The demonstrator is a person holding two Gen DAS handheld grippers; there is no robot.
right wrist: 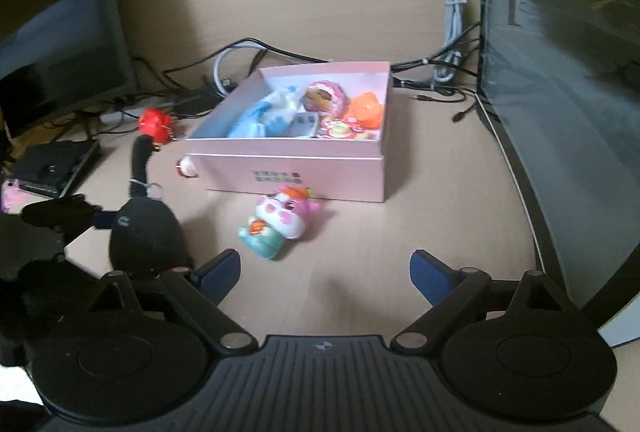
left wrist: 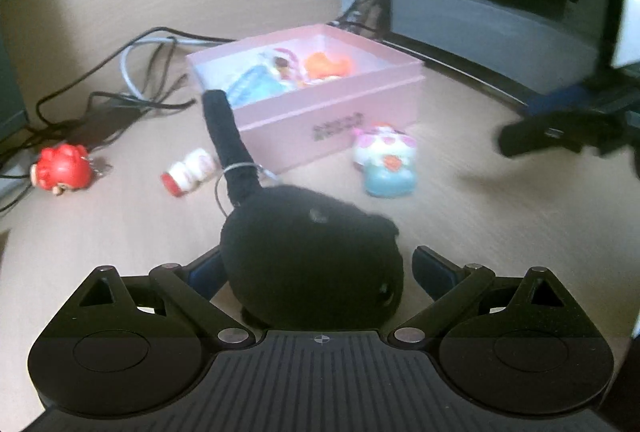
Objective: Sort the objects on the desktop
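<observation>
Here, the left gripper (left wrist: 316, 268) has a round black plush toy with a long tail (left wrist: 308, 252) between its fingers, though they stand fairly wide and the right blue pad (left wrist: 432, 272) shows a gap beside the plush, so whether they actually pinch it cannot be told. The tail rises toward the pink cardboard box (left wrist: 340, 112), which holds several colourful toys. The right gripper (right wrist: 325, 270) hovers over the light wooden desk (right wrist: 420, 232) with fingers spread wide and holding nothing. A white, pink and teal animal figurine (right wrist: 280, 228) lies just before the box front. A red round figurine (left wrist: 62, 168) and a small red-and-white figurine (left wrist: 188, 172) sit left of the box.
</observation>
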